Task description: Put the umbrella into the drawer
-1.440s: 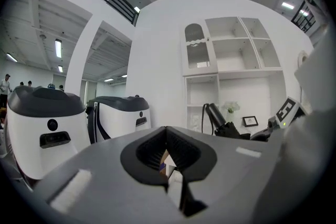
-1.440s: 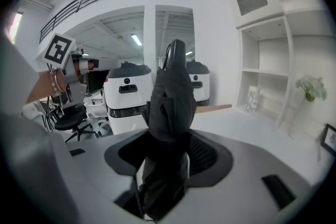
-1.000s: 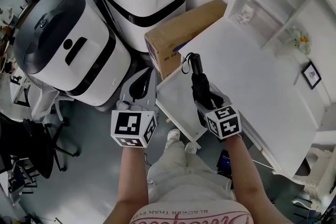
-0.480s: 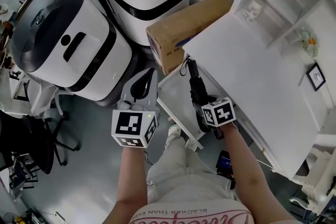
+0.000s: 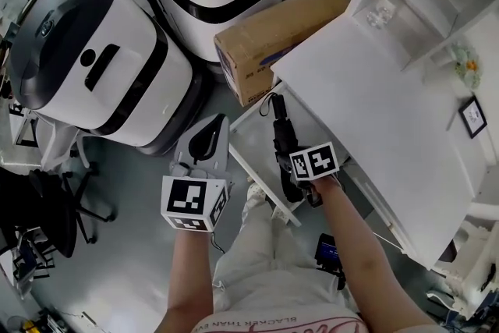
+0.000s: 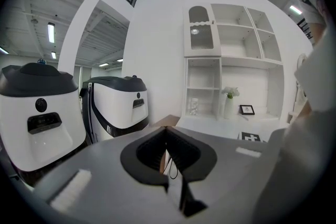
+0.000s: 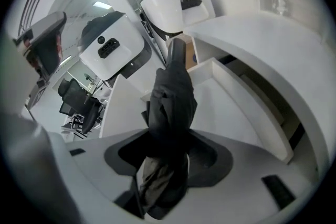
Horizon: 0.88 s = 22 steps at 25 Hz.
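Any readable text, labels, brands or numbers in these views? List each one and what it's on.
"BLACKER THAN EVE": on the shirt, upside down in the head view; the end is unclear.
Blue print on the cardboard box: too small to read.
Round badge on the white machine: too blurred to read.
Framed picture: too small to read.
Cubes: square marker patterns only, no words.
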### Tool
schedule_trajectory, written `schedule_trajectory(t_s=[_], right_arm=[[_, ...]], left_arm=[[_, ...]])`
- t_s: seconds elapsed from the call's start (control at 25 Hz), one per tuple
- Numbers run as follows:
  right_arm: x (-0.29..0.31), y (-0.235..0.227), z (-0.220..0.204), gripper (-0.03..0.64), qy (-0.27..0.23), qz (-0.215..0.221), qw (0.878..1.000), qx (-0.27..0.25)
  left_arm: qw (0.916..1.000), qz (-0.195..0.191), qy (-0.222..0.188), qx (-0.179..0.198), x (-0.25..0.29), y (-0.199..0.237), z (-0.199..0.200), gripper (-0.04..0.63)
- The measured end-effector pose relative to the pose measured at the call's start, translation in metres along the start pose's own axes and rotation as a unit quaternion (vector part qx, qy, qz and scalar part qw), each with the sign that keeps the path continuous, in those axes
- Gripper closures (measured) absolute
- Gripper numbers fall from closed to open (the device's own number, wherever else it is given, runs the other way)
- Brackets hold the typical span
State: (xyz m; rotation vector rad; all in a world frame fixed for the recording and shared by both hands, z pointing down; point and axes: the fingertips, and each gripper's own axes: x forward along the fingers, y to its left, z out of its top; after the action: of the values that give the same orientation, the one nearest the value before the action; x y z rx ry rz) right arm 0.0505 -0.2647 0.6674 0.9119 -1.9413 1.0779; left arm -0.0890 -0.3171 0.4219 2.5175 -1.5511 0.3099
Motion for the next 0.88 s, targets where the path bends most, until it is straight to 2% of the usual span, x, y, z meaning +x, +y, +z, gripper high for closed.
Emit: schedule_trajectory(t_s=[0.24, 0.6, 0.88], right_arm=[[0.022, -0.013, -0.009, 0.390, 0.023, 0.006, 0.998, 0.052], [0.052, -0.024, -0.015, 0.390, 0.048, 0.012, 0.996, 0.072], [0.073, -0.038, -0.025, 0.390, 0.073, 0.001, 0.994, 0.080]], left_arm=[[0.9999, -0.005, 0.010, -0.006, 0.009, 0.000, -0.013, 0.586], [0.9996, -0.008, 0.018, -0.020, 0.020, 0.002, -0.032, 0.586], [0.9994, -0.003, 0.027, -0.020, 0.027, 0.005, -0.045, 0.586]])
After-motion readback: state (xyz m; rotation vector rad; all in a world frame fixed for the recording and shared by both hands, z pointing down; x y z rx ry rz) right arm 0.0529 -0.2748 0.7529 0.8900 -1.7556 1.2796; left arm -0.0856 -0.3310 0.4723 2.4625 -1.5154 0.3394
